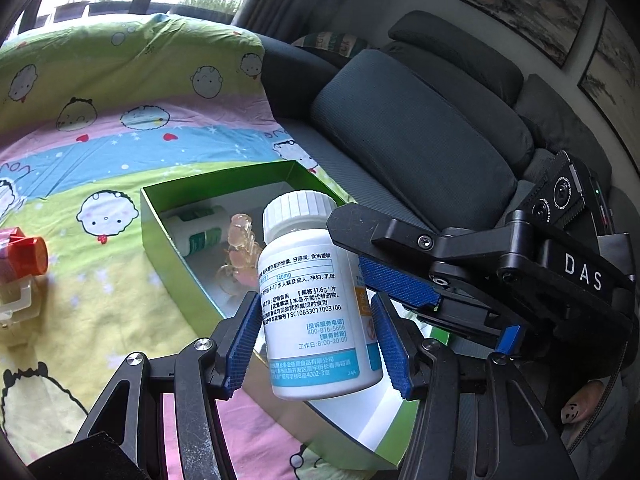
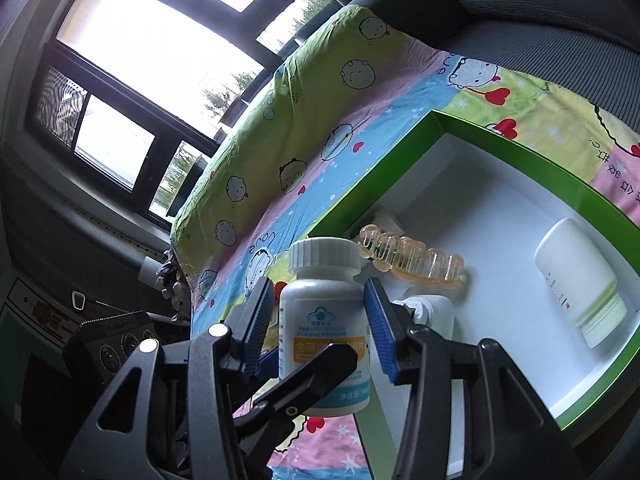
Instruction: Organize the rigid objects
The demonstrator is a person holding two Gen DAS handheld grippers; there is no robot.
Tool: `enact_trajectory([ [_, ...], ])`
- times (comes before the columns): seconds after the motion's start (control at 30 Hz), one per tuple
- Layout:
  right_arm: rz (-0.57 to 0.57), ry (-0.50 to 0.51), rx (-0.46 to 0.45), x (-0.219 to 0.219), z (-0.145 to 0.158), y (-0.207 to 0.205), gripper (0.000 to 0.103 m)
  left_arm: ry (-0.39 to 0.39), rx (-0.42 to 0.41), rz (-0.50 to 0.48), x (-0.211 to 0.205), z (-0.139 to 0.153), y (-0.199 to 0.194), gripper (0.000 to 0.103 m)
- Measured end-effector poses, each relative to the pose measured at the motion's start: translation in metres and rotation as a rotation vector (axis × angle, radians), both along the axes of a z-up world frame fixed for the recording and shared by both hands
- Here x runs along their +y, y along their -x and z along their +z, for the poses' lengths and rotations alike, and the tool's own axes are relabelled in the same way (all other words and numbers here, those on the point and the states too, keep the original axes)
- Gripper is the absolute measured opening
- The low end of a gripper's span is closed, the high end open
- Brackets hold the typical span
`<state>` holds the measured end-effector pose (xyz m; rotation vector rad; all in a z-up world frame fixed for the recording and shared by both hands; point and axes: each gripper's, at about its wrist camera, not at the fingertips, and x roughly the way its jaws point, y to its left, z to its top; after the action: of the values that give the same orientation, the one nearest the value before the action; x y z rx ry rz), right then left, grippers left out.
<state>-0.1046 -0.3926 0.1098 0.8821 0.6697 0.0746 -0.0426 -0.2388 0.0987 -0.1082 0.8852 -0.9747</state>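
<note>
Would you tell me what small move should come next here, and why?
Probably ease the left gripper open and back it off. Both it and the right gripper bracket the white pill bottle in mid-air, and I cannot tell which bears it, so confirm the right one grips first. The green box has bare floor between the hair clip and the lying bottle.

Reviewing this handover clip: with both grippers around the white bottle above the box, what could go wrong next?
1. Both the left gripper and right gripper flank the white bottle; mistimed release could drop it.
2. It might land on the amber plastic piece inside the green box.
</note>
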Motion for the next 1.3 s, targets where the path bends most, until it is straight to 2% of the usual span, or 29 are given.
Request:
enact_trajectory([
  [0.37,-0.065,-0.011,0.008,-0.016,-0.004,0.012,0.047,-0.044,-0.002,-0.041,-0.026,-0.006,0.005,0.056],
  [0.63,-0.085,-0.006,0.028,-0.019,-0.006,0.013,0.046,-0.01,0.012,-0.051,-0.028,-0.004,0.004,0.056],
  [0.8,-0.149,0.037,0.034,-0.023,-0.003,0.016,0.048,-0.005,0.012,-0.042,-0.025,-0.003,0.005,0.056],
  [1.07,-0.153,0.033,0.039,-0.022,-0.003,0.015,0.059,-0.015,-0.015,0.016,0.004,0.002,0.004,0.056],
  [1.3,-0.119,0.068,0.036,-0.007,0.002,0.007,0.066,0.0,-0.023,0.146,0.06,0.007,0.0,0.057],
])
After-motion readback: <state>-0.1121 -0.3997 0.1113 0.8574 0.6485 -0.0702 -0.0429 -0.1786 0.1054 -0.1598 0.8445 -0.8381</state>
